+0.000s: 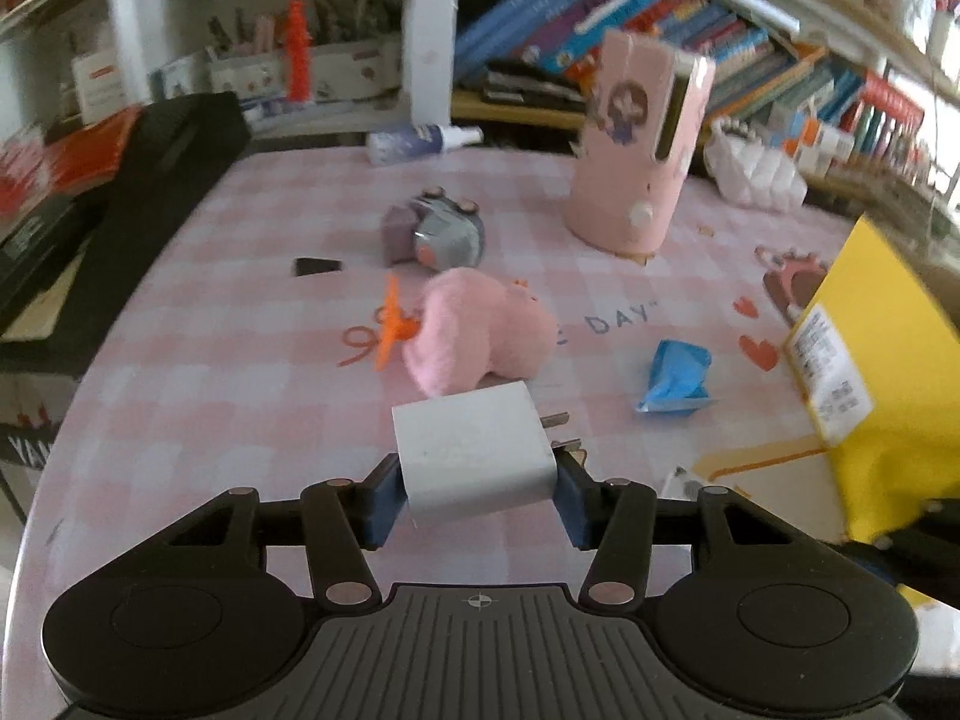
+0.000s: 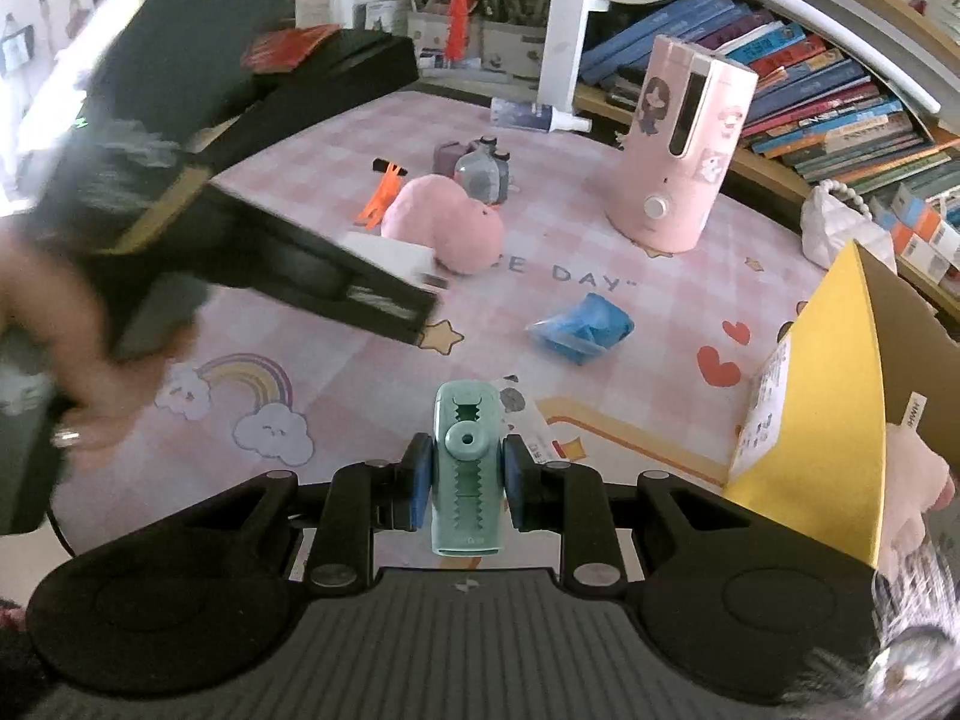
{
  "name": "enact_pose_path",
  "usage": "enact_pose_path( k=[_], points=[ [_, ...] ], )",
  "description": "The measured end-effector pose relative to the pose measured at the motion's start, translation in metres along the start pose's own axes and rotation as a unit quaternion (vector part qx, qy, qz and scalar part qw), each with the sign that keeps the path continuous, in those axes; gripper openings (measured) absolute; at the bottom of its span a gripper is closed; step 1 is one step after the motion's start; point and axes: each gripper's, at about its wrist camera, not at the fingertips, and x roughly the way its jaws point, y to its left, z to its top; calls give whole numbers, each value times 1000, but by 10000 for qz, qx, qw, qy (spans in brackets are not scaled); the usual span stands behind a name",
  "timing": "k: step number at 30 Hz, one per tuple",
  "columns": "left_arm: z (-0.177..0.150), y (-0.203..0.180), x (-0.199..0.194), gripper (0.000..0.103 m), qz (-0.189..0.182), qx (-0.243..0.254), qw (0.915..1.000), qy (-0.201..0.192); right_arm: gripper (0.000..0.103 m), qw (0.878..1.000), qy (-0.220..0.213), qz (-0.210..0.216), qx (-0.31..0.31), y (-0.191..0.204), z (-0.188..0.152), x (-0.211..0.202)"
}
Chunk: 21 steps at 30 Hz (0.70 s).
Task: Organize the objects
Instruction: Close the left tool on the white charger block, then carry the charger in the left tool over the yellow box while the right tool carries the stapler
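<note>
Both wrist views look down, close, across the pink table (image 1: 240, 396).

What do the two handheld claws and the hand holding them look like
Both claws, left claw and right claw, match: black linkage arms with silver rivets, blue pads, two round black discs and a grey ribbed base with a small crosshair mark. The hand wears a ring.

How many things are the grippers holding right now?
2. The left gripper is shut on a white charger; the right gripper is shut on a green clip, just above the table.
</note>
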Motion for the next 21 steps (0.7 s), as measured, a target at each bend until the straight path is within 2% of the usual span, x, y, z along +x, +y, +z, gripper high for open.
enact_pose_path(
  k=[8,14,21],
  points=[
    [-22,23,-55,51,-116,-356,9991,-200,23,9977,-87,-76,674,-3,0,-18],
    [-48,29,-84,51,-80,-278,9992,-292,23,9932,-224,-87,1138,2,-7,-41],
    [-71,34,-121,51,-99,-149,9987,-486,23,9912,-322,-94,1277,26,-18,-64]
  ],
)
